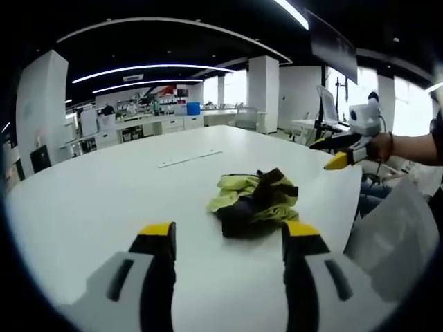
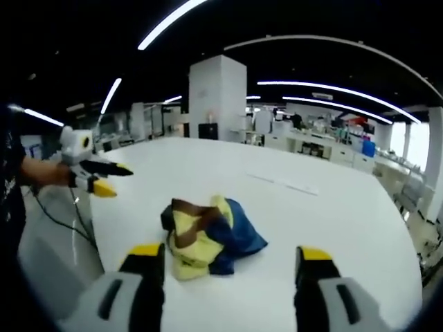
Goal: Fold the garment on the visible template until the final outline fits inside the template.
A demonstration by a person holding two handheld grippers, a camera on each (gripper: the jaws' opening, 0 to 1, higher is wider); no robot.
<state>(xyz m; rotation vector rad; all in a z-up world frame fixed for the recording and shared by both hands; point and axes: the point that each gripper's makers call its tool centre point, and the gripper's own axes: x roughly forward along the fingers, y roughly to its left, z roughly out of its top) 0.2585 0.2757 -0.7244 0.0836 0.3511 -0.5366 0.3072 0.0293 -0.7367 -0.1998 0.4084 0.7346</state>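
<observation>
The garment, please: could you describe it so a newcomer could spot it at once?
Find the big white table. Near one rounded edge lies the garment, a crumpled heap. Its yellow, dark blue and brown patches set it apart from the pale strip further along the table.

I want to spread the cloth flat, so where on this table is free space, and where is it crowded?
The white table is bare between the crumpled garment and the thin pale strip, and wide beyond the strip toward the far edge. The side past the garment in the right gripper view is free too. It is crowded only near the garment, where the left gripper and right gripper both hang open.
</observation>
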